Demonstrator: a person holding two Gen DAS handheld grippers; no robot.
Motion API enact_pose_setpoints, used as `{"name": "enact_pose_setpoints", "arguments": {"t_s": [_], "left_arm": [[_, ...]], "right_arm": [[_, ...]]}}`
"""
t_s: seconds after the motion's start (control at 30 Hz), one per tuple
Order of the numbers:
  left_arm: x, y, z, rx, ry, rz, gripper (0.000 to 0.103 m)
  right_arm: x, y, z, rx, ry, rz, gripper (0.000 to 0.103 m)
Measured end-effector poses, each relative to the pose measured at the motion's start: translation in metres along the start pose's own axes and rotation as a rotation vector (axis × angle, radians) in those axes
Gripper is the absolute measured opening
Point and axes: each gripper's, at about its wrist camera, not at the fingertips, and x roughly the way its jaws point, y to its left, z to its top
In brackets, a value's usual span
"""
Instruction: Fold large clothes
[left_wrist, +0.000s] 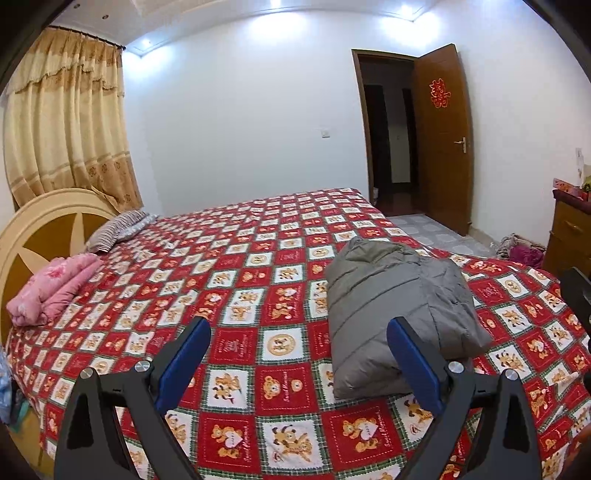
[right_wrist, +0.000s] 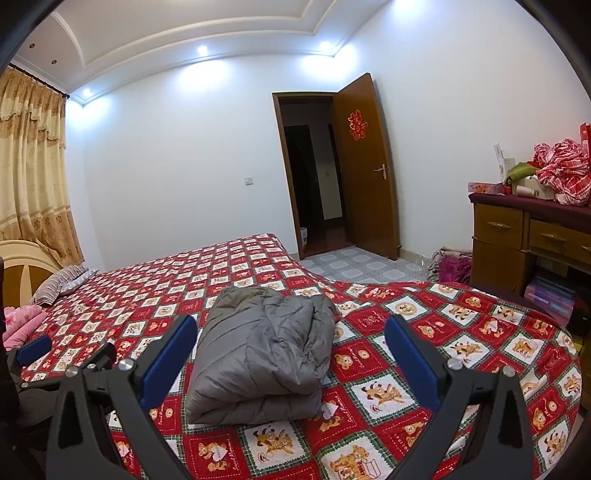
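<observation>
Both grippers are held spread wide and empty: the left gripper (left_wrist: 299, 354) is seen low in its frame, the right gripper (right_wrist: 291, 354) low in the other, and nothing is clamped by either. A grey padded jacket (right_wrist: 262, 350) is seen at the centre of the right wrist view and right of centre in the left wrist view, already gathered into a thick folded bundle and laid on the red bear-print bedspread (right_wrist: 424, 369). It is touched by neither gripper. The folding is judged to be finished or nearly so. If any move is left, a light press or tuck along the loose upper edge would be called for. Further out, a pink folded quilt (left_wrist: 51, 291) and a striped pillow (left_wrist: 118, 229) are seen at the left of the frame, and a wooden dresser (right_wrist: 517, 236) and an open door (right_wrist: 365, 166) toward the right.
</observation>
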Motion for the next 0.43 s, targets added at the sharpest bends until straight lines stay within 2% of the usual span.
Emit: {"name": "enact_pose_setpoints", "arguments": {"t_s": [0.2, 0.43], "left_arm": [[0.013, 0.006, -0.003, -0.019, 0.052, -0.025, 0.097], [0.026, 0.016, -0.006, -0.036, 0.084, -0.017, 0.097]], "right_arm": [[0.002, 0.004, -0.002, -0.009, 0.01, -0.001, 0.103], [0.011, 0.005, -0.009, -0.008, 0.041, -0.019, 0.103]]}}
